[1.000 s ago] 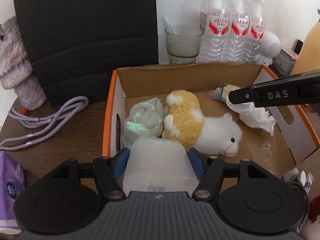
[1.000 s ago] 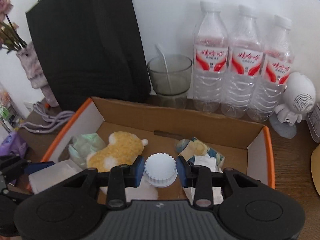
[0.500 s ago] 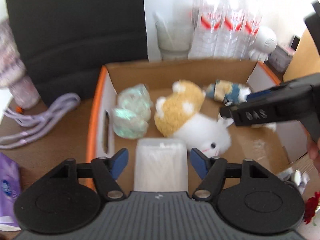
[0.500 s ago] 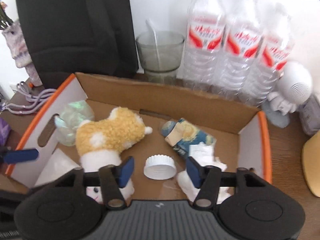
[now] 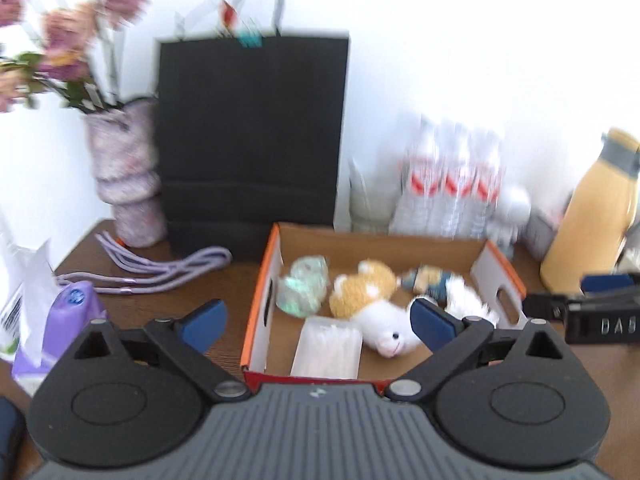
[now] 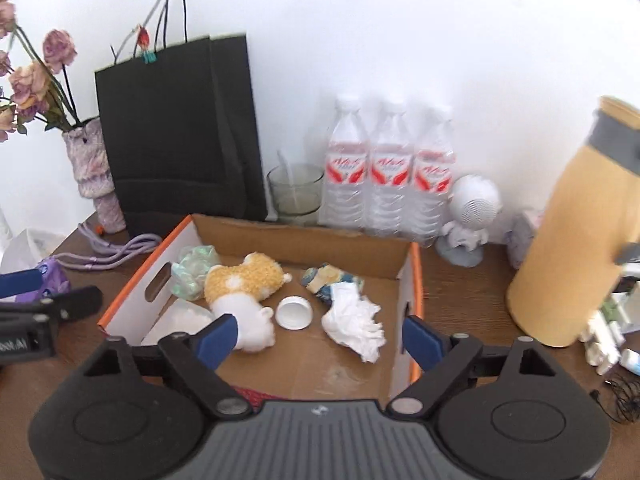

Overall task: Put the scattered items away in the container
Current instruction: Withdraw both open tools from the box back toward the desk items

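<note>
The orange-rimmed cardboard box holds a yellow-and-white plush toy, a green bag, a blue-yellow packet, a crumpled tissue, a clear plastic case and a white cap. My left gripper hovers back from the box's near side, its jaws opening wide and touching nothing. The right gripper hangs above the box's near right corner, jaws also opening, with nothing pressed between its pads. Each gripper shows at the edge of the other's view.
Behind the box stand a black paper bag, a vase of dried flowers, a glass, three water bottles and a white figurine. A purple cord and tissue pack lie left; a yellow flask stands right.
The left gripper let go of the clear case and the right let go of the white cap; both lie in the box. Both grippers opened and pulled back and upward.
</note>
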The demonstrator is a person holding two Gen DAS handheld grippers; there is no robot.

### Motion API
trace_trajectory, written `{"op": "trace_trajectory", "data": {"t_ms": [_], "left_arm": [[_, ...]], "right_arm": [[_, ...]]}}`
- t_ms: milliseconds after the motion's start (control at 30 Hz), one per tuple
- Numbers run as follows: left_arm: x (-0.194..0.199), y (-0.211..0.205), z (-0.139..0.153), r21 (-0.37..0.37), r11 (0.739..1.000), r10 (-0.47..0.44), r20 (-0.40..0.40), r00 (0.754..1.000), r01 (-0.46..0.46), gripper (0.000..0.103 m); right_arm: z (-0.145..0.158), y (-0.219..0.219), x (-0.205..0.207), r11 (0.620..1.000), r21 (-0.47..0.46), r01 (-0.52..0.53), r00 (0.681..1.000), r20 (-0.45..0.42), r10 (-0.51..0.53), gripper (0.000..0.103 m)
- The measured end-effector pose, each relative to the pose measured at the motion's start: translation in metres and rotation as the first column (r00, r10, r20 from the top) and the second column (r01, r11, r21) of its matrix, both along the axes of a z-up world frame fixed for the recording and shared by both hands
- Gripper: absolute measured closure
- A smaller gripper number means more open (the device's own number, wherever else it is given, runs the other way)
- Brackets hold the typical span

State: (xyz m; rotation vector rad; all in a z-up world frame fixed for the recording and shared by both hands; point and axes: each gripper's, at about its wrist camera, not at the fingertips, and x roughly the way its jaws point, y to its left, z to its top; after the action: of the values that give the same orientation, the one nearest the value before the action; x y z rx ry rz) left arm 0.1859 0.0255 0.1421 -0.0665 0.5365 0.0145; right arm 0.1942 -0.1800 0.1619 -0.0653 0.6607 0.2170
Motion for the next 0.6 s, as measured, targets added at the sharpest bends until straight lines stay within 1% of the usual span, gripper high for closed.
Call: {"op": "trace_trajectory", "data": {"t_ms": [67,100,133,200,267,367,433,500,600], "left_arm": [[-0.027,0.001,-0.01,-0.03,1.0,-0.001,0.109,0.994,0.004,0.002],[-0.038,-0.001,-0.015,-0.032,0.999,-0.006,0.156,0.988,0.011,0.001],[-0.05,-0.003,-0.02,-0.022,1.0,-0.012,0.203,0.979,0.017,0.0],[-0.065,-0.011,-0.027,0.019,1.0,-0.016,0.248,0.969,0.012,0.0],[-0.074,-0.014,-0.029,0.036,0.999,-0.038,0.259,0.965,0.03,0.0],[-0.095,-0.013,-0.027,0.032,0.999,-0.019,0.278,0.96,0.01,0.0],[-0.12,-0.01,-0.03,0.036,0.999,-0.006,0.296,0.955,-0.005,0.0],[-0.14,-0.01,-0.037,0.036,0.999,-0.011,0.28,0.96,0.001,0.0],[-0.177,-0.011,-0.054,0.052,0.998,-0.05,0.249,0.967,0.038,0.0]], "right_arm": [[-0.006,-0.005,-0.033,1.0,0.028,0.007,0.99,0.139,-0.011,0.014],[-0.01,-0.009,-0.05,0.998,0.057,-0.008,0.977,0.212,-0.005,0.014],[-0.015,-0.011,-0.064,0.996,0.084,-0.023,0.963,0.271,0.0,0.013],[-0.024,-0.014,-0.086,0.993,0.111,-0.048,0.938,0.346,0.006,0.009],[-0.028,-0.014,-0.099,0.993,0.115,-0.037,0.932,0.363,-0.007,0.009],[-0.031,-0.016,-0.123,0.991,0.135,-0.024,0.927,0.375,-0.028,0.009],[-0.037,-0.021,-0.147,0.987,0.16,-0.021,0.929,0.368,-0.04,0.009],[-0.046,-0.024,-0.174,0.981,0.193,-0.02,0.935,0.352,-0.05,0.009],[-0.063,-0.024,-0.212,0.975,0.214,-0.051,0.947,0.321,-0.021,0.008]]}}
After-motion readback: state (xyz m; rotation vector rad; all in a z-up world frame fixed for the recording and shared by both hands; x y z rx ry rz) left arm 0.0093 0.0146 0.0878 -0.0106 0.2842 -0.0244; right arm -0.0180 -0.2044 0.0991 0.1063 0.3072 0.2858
